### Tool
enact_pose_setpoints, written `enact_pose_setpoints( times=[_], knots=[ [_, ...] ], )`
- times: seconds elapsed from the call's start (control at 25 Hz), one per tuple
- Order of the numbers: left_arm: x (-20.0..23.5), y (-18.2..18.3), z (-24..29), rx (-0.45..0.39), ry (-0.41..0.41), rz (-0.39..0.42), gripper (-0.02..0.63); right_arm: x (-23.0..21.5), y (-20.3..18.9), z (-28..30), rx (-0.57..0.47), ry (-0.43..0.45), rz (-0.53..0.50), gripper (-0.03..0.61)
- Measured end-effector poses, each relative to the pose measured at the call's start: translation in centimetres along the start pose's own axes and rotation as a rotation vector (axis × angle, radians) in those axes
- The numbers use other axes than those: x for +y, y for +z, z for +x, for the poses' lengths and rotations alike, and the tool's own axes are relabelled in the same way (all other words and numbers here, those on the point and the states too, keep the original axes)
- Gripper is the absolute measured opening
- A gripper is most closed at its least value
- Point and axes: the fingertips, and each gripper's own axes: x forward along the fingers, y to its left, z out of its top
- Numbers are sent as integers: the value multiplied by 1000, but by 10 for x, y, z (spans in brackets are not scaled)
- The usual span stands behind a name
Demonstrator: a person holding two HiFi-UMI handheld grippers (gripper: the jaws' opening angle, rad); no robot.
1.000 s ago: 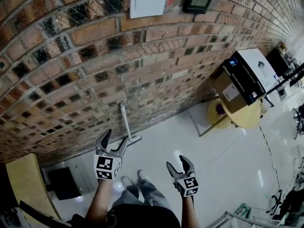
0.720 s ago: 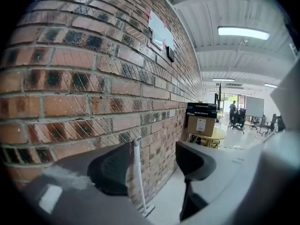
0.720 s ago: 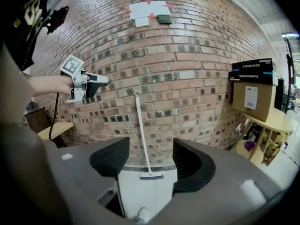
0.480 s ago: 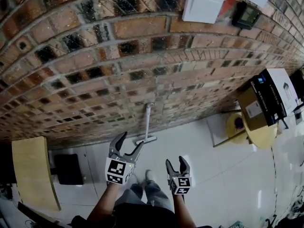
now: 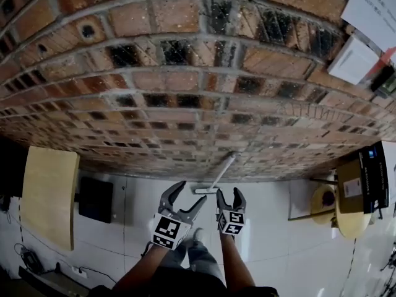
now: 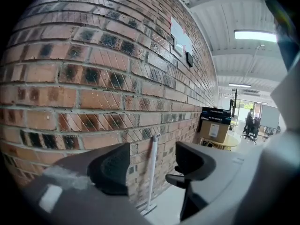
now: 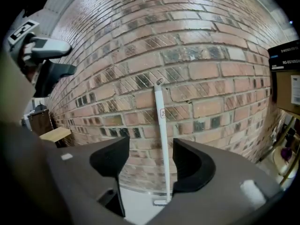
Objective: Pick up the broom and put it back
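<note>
Tongs first: left tongs (image 5: 190, 193) and right tongs (image 5: 229, 195) both released, gripping nothing.

Seen from the head: much nearer the brick wall (image 5: 185, 73) than a second ago, with the right tongs brought forward and down to sit level beside the left. Just ahead of both pairs, leaning against that wall with its foot on the floor (image 5: 272, 209): the broom (image 5: 224, 171), not yet touched.

Looking along the left tongs (image 6: 152, 165): spread wide, framing the white broom (image 6: 153, 146) handle in the gap, yet clearly short of it.

Looking along the right tongs (image 7: 151, 162): spread likewise, with the broom (image 7: 161, 135) handle showing just inside the right-hand jaw, beyond the tips and flat against the bricks. Up and to the left, the left tongs (image 7: 47, 46).

For the task: approach nearly finished, pick-up not begun. Probably next: reaching further until the handle sits between one pair, then clenching. Worth minding: a thin, tall handle, likely to slide sideways along the wall if nudged.
</note>
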Motion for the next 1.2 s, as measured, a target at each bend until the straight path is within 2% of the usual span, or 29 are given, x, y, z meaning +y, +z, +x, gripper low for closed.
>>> enact_pose_setpoints(
  times=[0.36, 0.6, 0.88, 0.96, 1.2],
  knots=[
    [27, 8, -21, -25, 88, -29, 304, -14, 56, 87, -17, -30, 14, 298],
    [42, 5, -34, -20, 131, -37, 304, -25, 59, 110, 2, -64, 64, 291],
    [38, 3, -39, -21, 134, -45, 304, -30, 67, 112, 1, -78, 47, 227],
    [36, 3, -39, -21, 130, -46, 304, -29, 67, 110, 1, -75, 41, 121],
    [28, 5, -42, -26, 113, -41, 304, -24, 60, 91, 23, -77, 34, 120]
  ],
)
